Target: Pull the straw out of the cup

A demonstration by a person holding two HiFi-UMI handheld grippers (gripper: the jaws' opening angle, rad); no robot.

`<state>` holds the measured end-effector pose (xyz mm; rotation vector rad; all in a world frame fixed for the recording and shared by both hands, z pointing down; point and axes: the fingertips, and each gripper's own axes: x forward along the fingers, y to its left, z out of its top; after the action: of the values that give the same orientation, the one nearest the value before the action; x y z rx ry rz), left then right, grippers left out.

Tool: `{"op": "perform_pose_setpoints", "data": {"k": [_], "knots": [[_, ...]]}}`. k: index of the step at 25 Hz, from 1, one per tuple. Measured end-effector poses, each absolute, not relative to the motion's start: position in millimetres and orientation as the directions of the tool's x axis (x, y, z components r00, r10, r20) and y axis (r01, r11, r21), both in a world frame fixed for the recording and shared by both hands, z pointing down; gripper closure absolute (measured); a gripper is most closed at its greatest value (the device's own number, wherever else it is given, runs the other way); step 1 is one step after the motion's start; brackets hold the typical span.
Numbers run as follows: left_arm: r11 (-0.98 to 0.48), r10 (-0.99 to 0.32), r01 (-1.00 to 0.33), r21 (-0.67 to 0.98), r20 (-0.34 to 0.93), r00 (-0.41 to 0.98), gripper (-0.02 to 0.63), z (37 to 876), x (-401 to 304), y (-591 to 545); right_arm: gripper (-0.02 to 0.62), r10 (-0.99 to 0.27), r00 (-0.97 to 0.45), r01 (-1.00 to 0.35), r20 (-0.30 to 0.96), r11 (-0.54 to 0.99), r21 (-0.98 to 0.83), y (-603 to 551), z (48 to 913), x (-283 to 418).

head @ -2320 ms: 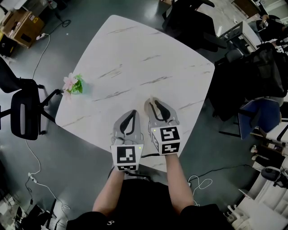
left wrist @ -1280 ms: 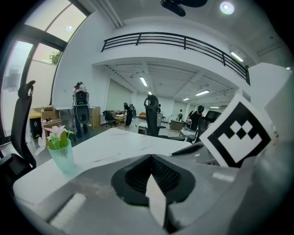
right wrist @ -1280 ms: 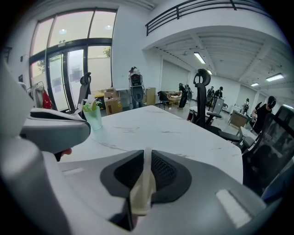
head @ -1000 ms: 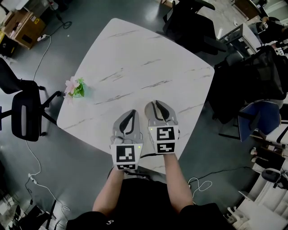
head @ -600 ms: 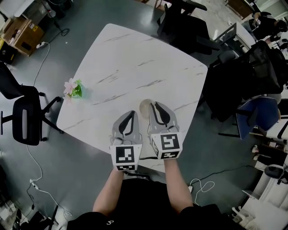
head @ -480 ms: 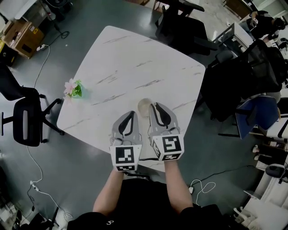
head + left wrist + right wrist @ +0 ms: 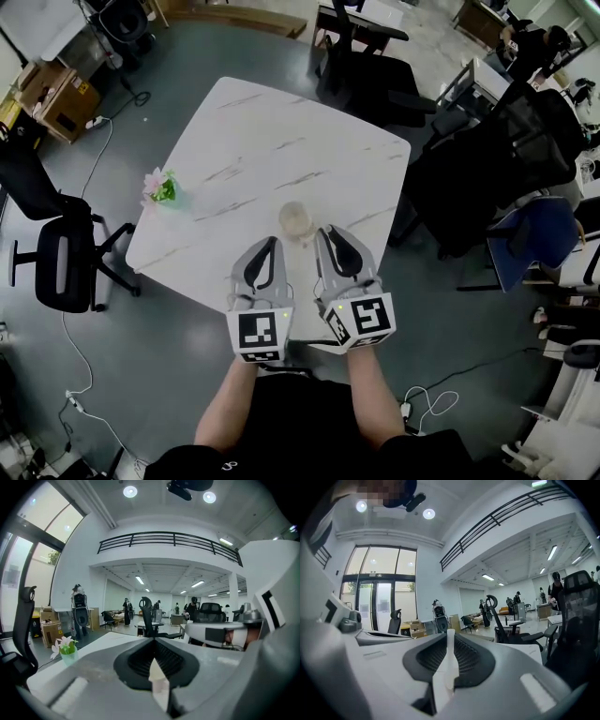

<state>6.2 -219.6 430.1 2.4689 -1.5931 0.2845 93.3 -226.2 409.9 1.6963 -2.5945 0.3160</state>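
A clear cup (image 7: pixel 295 221) stands on the white marble table (image 7: pixel 281 141), near its front edge. My right gripper (image 7: pixel 328 230) is just right of the cup and a little nearer to me. It is shut on a white straw (image 7: pixel 450 653), which stands upright between its jaws in the right gripper view. In the head view the straw is too small to make out. Beside it, my left gripper (image 7: pixel 269 241) is shut with nothing in it, its tip just short of the cup on the near left.
A small green pot of pink flowers (image 7: pixel 161 186) sits at the table's left edge and also shows as flowers (image 7: pixel 65 648) in the left gripper view. Black office chairs (image 7: pixel 56 253) stand on the left, and more chairs (image 7: pixel 375 75) crowd the far and right sides.
My right gripper has drawn back toward me, uncovering the cup it had been over. The left gripper has kept its place beside it.
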Motion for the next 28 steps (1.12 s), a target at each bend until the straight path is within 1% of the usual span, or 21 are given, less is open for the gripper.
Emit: {"op": "perform_pose_setpoints", "data": {"k": [13, 20, 28], "knots": [[-0.381, -0.911, -0.924, 0.015, 0.163, 0.378, 0.604, 390.8, 19.0, -169.3, 0.548, -0.906, -0.419, -0.898, 0.055, 0.404, -0.176, -160.3, 379.7, 121.0], [-0.367, -0.921, -0.930, -0.004, 0.144, 0.363, 0.604, 383.0, 21.9, -159.7, 0.548, -0.905, -0.425, -0.891, 0.014, 0.416, -0.180, -147.4, 370.2, 126.2], [-0.361, -0.925, -0.932, -0.022, 0.140, 0.354, 0.604, 377.2, 25.4, -158.7, 0.548, -0.902, -0.432, -0.887, 0.002, 0.425, -0.181, -146.2, 365.2, 129.2]]}}
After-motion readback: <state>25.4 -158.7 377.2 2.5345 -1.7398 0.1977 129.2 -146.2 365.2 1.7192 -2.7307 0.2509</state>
